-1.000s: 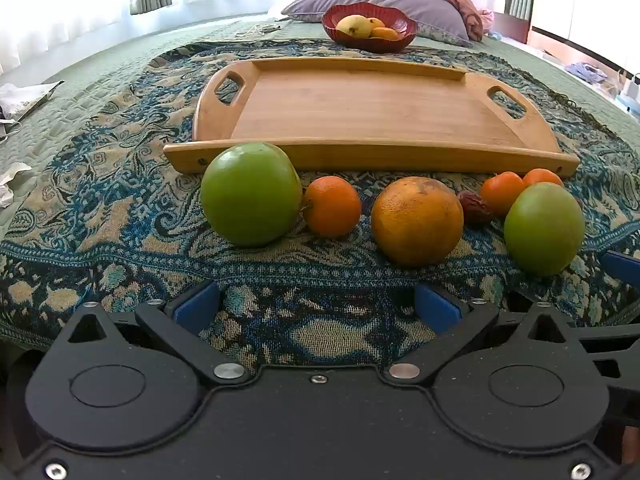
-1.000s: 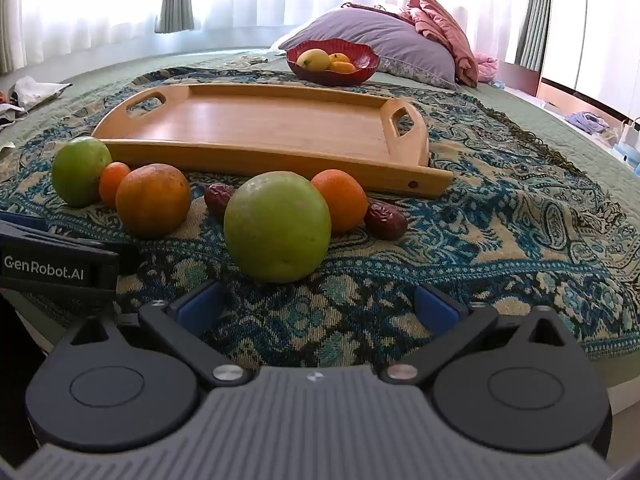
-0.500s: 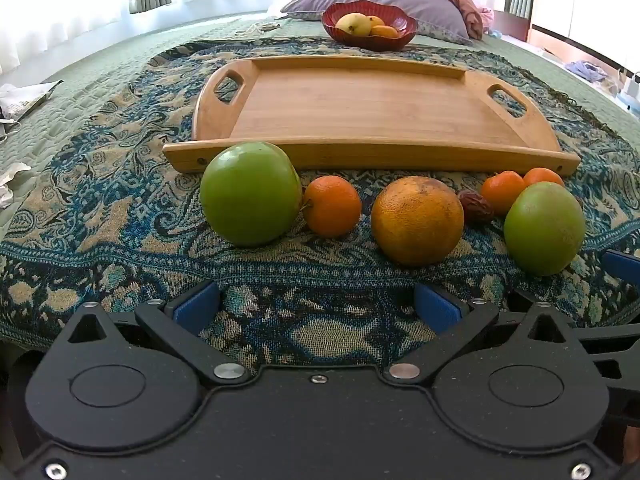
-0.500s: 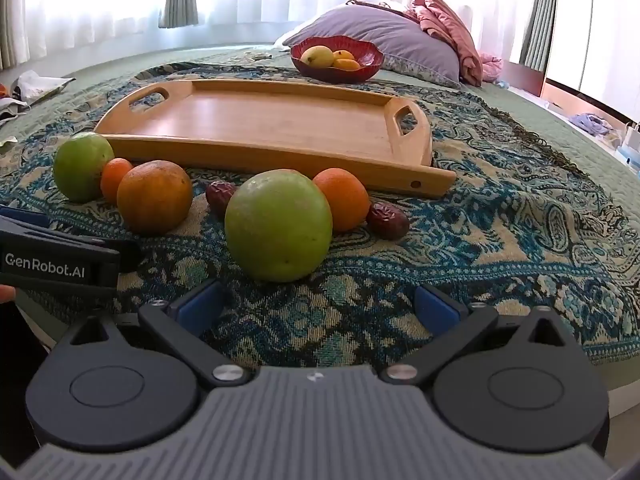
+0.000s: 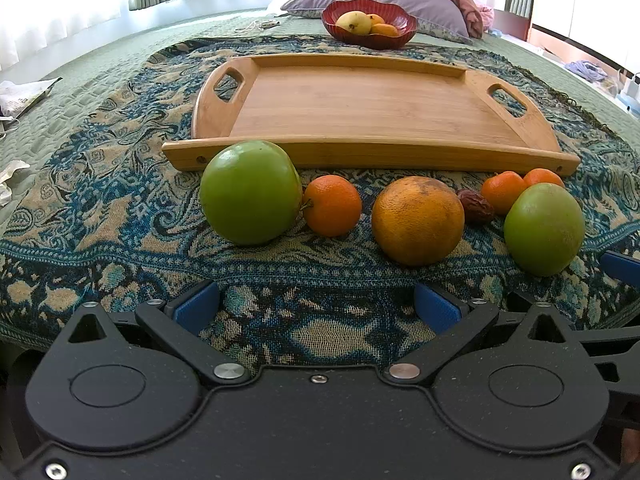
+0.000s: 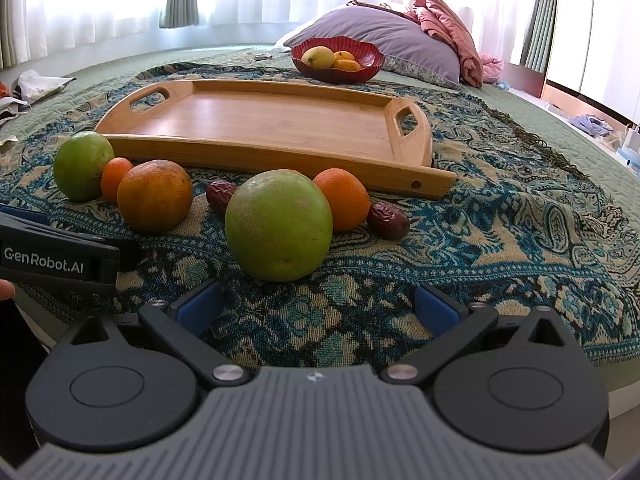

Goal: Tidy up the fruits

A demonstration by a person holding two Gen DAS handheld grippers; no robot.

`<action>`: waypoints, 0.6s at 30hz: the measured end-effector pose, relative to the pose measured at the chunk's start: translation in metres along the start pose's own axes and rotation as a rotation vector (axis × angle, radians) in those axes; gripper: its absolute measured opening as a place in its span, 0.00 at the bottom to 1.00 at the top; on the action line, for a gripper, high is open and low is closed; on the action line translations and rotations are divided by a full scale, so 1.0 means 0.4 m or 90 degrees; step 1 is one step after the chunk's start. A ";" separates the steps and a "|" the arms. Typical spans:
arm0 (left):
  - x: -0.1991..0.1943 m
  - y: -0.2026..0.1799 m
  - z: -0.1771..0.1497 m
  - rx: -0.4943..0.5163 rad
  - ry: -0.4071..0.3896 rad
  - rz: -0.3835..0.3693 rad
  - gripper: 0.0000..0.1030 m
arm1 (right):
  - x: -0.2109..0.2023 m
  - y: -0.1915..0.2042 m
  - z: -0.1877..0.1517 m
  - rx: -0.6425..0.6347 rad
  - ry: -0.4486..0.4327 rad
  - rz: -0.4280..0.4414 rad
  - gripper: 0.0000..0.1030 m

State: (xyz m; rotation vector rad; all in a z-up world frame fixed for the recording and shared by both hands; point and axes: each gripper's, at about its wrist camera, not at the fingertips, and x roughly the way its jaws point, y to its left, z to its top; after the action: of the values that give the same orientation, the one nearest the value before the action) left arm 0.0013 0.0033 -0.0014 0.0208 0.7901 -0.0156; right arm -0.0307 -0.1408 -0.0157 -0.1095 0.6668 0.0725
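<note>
A row of fruit lies on the patterned blanket in front of an empty wooden tray (image 5: 360, 108) (image 6: 272, 120). Left to right: a green apple (image 5: 250, 192) (image 6: 82, 166), a small tangerine (image 5: 332, 206) (image 6: 114, 178), a large orange (image 5: 418, 220) (image 6: 154, 196), a brown date (image 5: 476, 206) (image 6: 220, 194), a second green apple (image 5: 544, 228) (image 6: 278, 224), another tangerine (image 6: 344, 198) and a second date (image 6: 388, 220). My left gripper (image 5: 316, 306) is open and empty, short of the fruit. My right gripper (image 6: 318, 306) is open and empty, just before the second green apple.
A red bowl (image 5: 370, 28) (image 6: 336, 60) holding yellow fruit sits behind the tray, by a purple pillow (image 6: 384, 40). Papers (image 5: 24, 94) lie on the green bedspread at far left. The left gripper's body (image 6: 56, 260) shows at the right wrist view's left edge.
Both grippers have risen and tilted slightly, so the tray and fruit sit a little lower in view. Nothing on the blanket has moved.
</note>
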 end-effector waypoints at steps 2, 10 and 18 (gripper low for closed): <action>0.000 0.000 0.000 0.000 0.000 0.000 1.00 | 0.000 0.000 0.000 0.000 0.000 0.000 1.00; 0.000 -0.001 0.001 0.000 0.001 0.000 1.00 | 0.000 0.000 0.000 -0.002 0.000 0.000 1.00; 0.001 0.000 0.001 0.000 0.002 0.000 1.00 | 0.002 0.000 0.000 -0.004 0.000 0.000 1.00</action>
State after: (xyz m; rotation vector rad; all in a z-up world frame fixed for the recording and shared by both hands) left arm 0.0017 0.0031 -0.0013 0.0213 0.7931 -0.0154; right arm -0.0300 -0.1407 -0.0164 -0.1148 0.6670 0.0747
